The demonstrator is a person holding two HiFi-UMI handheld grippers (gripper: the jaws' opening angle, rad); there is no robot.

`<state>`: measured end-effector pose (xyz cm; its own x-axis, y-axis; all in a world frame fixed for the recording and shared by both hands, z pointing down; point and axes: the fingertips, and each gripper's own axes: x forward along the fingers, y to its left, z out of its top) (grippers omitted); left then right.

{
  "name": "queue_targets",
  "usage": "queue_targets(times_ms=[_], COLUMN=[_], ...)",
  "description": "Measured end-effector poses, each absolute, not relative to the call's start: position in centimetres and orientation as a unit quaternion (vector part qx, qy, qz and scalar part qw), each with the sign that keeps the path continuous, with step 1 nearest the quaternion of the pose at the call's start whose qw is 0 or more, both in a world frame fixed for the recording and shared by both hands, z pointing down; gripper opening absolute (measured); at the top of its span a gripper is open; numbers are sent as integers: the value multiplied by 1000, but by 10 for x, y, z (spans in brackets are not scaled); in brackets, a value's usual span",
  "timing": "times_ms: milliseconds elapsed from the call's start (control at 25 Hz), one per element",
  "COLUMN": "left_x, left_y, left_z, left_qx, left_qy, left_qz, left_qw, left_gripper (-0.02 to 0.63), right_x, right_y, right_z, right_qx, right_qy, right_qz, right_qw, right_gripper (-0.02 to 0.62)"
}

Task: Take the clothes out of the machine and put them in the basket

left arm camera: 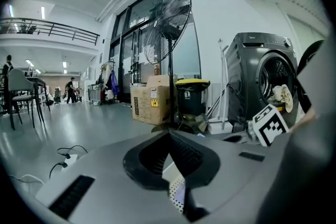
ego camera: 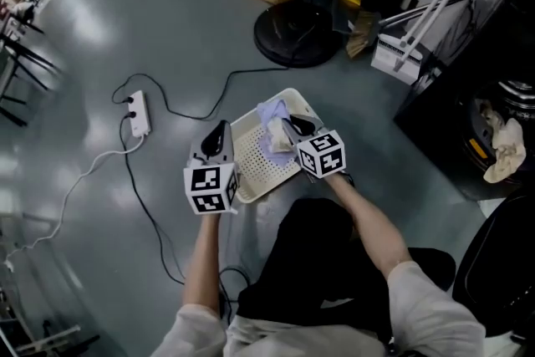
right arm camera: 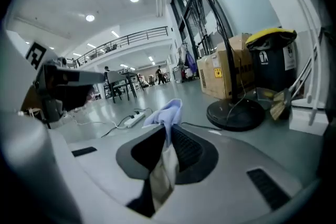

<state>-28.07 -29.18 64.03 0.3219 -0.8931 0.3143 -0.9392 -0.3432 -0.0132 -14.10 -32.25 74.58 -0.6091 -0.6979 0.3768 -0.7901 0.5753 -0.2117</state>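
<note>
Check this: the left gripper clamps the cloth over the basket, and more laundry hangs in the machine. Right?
No: the right gripper clamps the cloth, as the right gripper view shows; the left gripper is shut on nothing. It is over the basket, and laundry does hang in the machine.

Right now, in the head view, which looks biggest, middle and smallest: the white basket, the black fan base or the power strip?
1. white basket
2. black fan base, somewhat smaller
3. power strip, clearly smallest
</note>
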Motion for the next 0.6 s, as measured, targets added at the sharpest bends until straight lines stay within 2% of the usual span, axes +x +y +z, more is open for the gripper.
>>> queue_targets(times_ms=[360,600], left_x=[-284,-266], left_y=[-290,-292], left_z=[640,644], left_qx=[807,814], left_qy=[-567,-556], left_qz=[144,151], left_qw=[76,75], left_gripper=[18,18], right_x=[-119,-110], right_y=[-314,-307], right_z=[838,864], right_qx=[447,440], right_qy=[-838,-829], right_qz=[220,218], right_qw=[223,269], right_gripper=[66,66])
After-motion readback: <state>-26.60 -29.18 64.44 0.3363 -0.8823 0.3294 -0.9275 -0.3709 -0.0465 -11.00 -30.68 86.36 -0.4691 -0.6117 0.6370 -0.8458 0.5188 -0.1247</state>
